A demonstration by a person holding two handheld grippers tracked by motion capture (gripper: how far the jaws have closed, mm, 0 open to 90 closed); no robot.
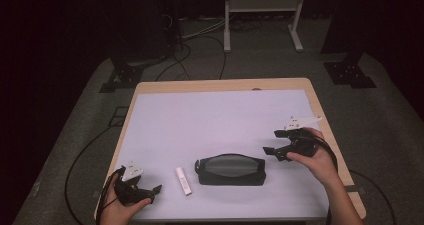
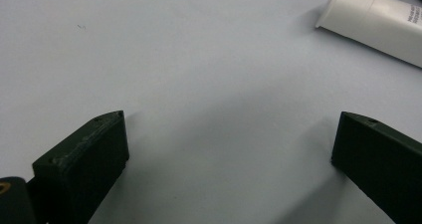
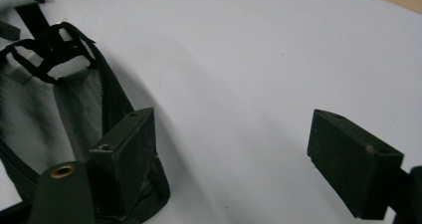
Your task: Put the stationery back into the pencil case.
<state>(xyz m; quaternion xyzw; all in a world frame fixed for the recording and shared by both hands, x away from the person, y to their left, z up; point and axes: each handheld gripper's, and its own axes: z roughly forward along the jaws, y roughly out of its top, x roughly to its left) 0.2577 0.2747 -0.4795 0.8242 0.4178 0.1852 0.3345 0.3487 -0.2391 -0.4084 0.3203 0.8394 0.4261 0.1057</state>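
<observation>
Both grippers are hanging wide open and empty over the worktop [image 1: 215,115], left gripper [image 1: 150,195] near the tube [image 1: 183,180], right gripper [image 1: 272,142] beside the pouch [image 1: 230,169].

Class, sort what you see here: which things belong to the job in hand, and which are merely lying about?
Job in hand:
- black mesh zip pouch
- white plastic tube
- left gripper, open
- right gripper, open

Lying about:
- white metal stand on the floor
- black cables on the floor
</observation>
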